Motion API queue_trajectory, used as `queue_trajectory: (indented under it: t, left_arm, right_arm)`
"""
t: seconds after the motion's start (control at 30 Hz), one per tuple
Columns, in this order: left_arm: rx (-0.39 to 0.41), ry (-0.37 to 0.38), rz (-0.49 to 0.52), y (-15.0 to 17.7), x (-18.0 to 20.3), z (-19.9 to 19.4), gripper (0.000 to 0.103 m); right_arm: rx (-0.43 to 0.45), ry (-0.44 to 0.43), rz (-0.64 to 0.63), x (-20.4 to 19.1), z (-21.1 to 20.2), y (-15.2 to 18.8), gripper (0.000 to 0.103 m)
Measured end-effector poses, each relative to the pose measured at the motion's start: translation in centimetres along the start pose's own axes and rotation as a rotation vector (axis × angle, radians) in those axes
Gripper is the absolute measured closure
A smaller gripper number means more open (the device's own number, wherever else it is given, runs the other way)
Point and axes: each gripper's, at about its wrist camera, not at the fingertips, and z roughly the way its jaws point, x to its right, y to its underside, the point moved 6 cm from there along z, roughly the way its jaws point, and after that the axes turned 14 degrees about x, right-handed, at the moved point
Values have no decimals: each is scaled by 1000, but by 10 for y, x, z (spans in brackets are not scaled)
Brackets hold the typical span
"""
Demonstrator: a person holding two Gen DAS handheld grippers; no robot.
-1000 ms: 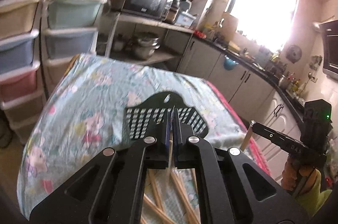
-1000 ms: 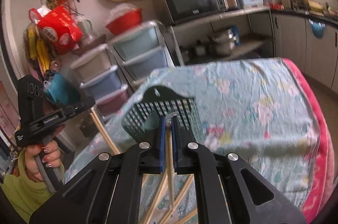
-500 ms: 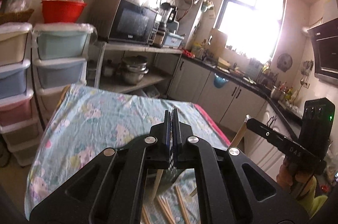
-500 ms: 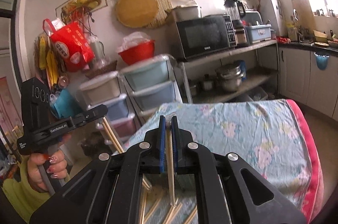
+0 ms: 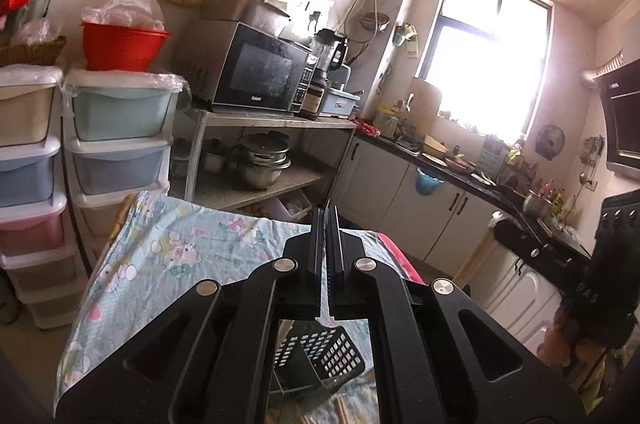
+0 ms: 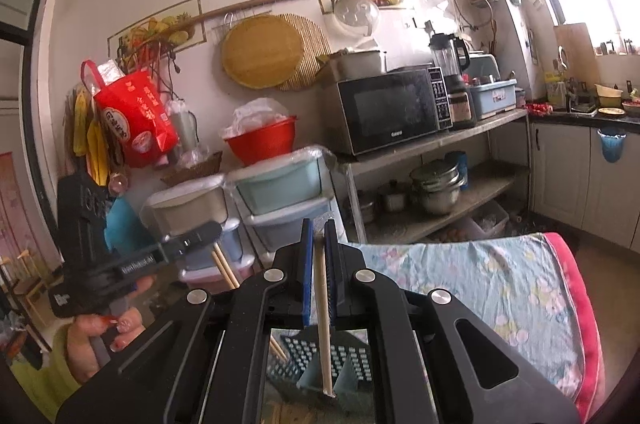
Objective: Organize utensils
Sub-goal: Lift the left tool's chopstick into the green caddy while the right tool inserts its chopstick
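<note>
My right gripper (image 6: 319, 232) is shut on a wooden chopstick (image 6: 322, 324) that hangs down over the dark green mesh utensil basket (image 6: 320, 364). My left gripper (image 5: 328, 220) has its jaws together; in the right wrist view it (image 6: 208, 234) holds two wooden chopsticks (image 6: 224, 268) that point down toward the basket. The basket (image 5: 320, 356) shows below the left gripper's body. Loose chopsticks (image 5: 342, 410) lie on the cloth near it. The right gripper's body (image 5: 608, 276) is at the left wrist view's right edge with a chopstick (image 5: 476, 256).
The table carries a light blue cartoon-print cloth (image 5: 176, 248) with a pink edge (image 6: 576, 304). Stacked plastic drawers (image 5: 116, 143), a metal shelf with a microwave (image 5: 256, 71) and pots, and kitchen cabinets (image 5: 440, 216) stand behind.
Both grippers have lifted with their chopsticks and tilted up from the table. The basket has dropped from the middle of each view to below the gripper bodies.
</note>
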Motion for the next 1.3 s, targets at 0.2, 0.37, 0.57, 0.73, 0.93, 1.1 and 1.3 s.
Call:
queue_trajectory:
  t: [0.2,0.37,0.57,0.73,0.93,1.1,1.3]
  left_arm:
    - [-24,-16,-16,10,-14,15,103]
    - [-42,-22,-10,23,-22,23,103]
    - [-83,-29,-1,45,-31,33,103]
    - [-114,-44,15,64,-38,39,103]
    - [-145,-67,31,81,-46,44,103]
    - [-154,-86,46,91,-51,46,103]
    - [-155,-106,74,98,-51,43,102]
  right_arm:
    - [5,24,2,9,19,2,97]
    - [-29,52,10,21,35,23,97]
    - [-52,84,-13,27,48,46,97]
    - [-77,89,0,31,55,64,97]
    - [-97,87,8,32,60,79,97]
    - [-107,101,24,37,60,88,97]
    - [-113,117,37,45,56,95,96]
